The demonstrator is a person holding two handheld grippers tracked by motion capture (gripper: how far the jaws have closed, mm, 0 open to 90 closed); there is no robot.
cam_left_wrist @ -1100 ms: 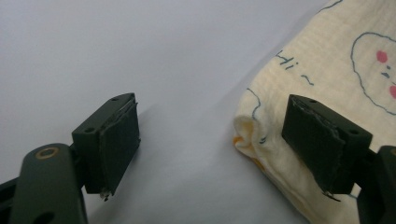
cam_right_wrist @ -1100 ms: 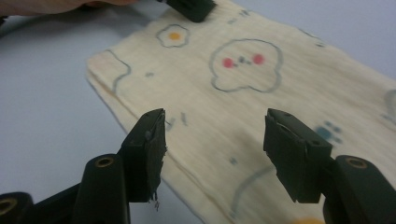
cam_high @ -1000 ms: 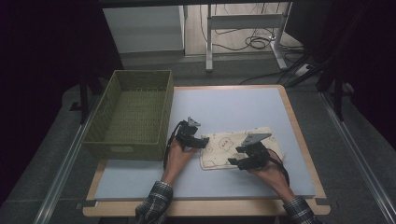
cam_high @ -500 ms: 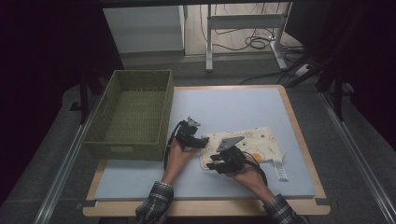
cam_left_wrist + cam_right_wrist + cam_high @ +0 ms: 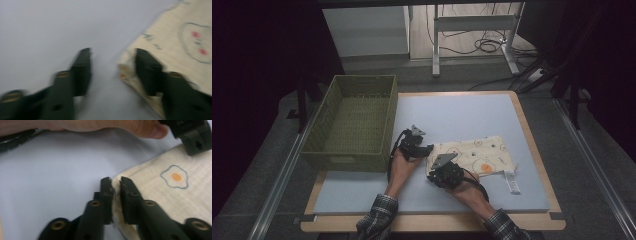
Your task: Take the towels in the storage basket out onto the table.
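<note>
A cream cloth point(image 5: 477, 155) printed with small drawings lies flat on the blue mat point(image 5: 452, 115), with a white strap point(image 5: 512, 181) at its near right corner. My left gripper point(image 5: 424, 149) is at the cloth's far left corner. In the left gripper view its jaws point(image 5: 113, 53) have just been closing and still stand apart, with the edge of the cloth point(image 5: 175, 37) between them. My right gripper point(image 5: 439, 172) is at the near left corner. Its jaws point(image 5: 115, 181) have just been closing and now pinch the cloth's point(image 5: 162, 195) edge.
A green woven basket point(image 5: 352, 120) stands on the left of the table, close to my left hand. The table's wooden rim point(image 5: 532, 145) frames the mat. Bare mat lies behind the cloth and in front of it. Cables and a desk frame are on the floor beyond.
My right gripper has slid left along the cloth's near edge to its left corner and closed on it. The left gripper has stayed at its corner with the jaws narrowing.
</note>
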